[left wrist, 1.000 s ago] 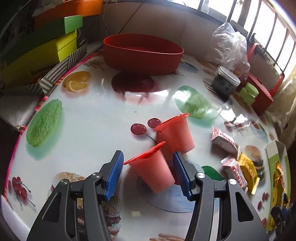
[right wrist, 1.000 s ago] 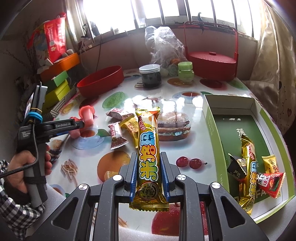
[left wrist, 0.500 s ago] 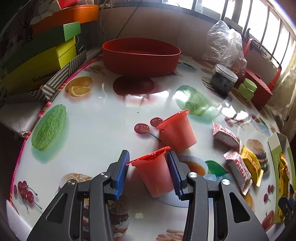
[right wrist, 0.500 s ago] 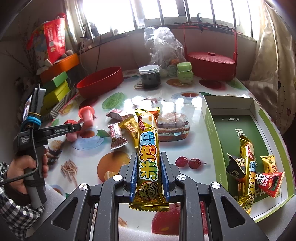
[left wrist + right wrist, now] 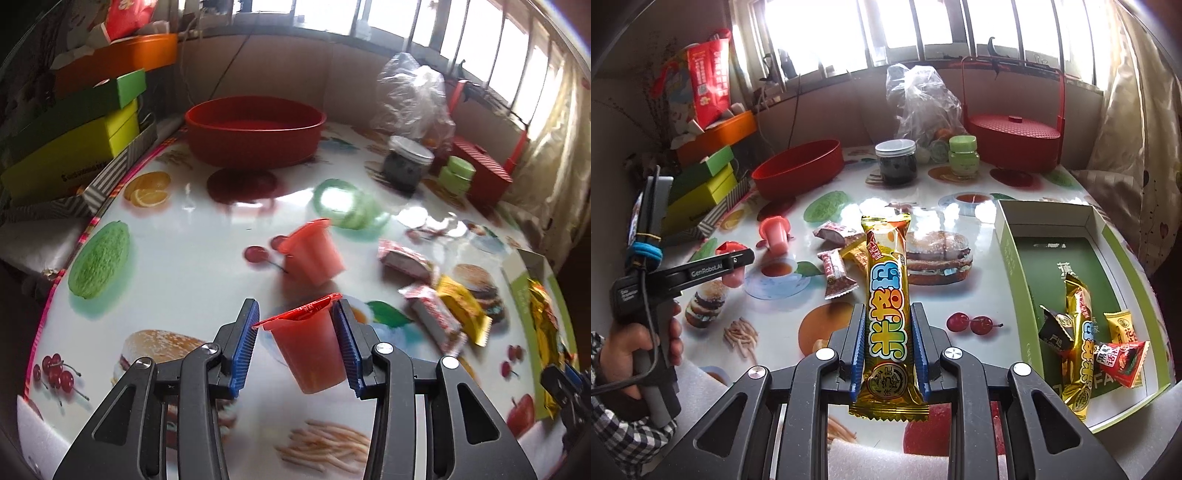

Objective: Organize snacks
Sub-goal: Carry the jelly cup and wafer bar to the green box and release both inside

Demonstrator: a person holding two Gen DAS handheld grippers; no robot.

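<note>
My left gripper [image 5: 295, 325] is shut on a red jelly cup [image 5: 310, 350] and holds it above the table; it also shows in the right wrist view [image 5: 733, 264]. A second red jelly cup [image 5: 314, 251] lies on the table ahead; in the right wrist view it [image 5: 775, 236] stands upside down. My right gripper [image 5: 888, 325] is shut on a long gold snack bar [image 5: 886, 291], held above the table. The green open box [image 5: 1056, 258] at the right holds several wrapped snacks [image 5: 1086, 332]. Loose wrapped snacks [image 5: 838, 269] lie mid-table.
A red bowl [image 5: 255, 133] stands at the back left, next to stacked yellow and green boxes [image 5: 74, 147]. A dark jar [image 5: 895, 162], a green jar [image 5: 963, 151], a plastic bag [image 5: 923, 103] and a red lidded basket [image 5: 1015, 140] stand at the back.
My left gripper closed on the near jelly cup and lifted it off the table, pulling back. My right gripper kept hold of the gold bar and barely moved.
</note>
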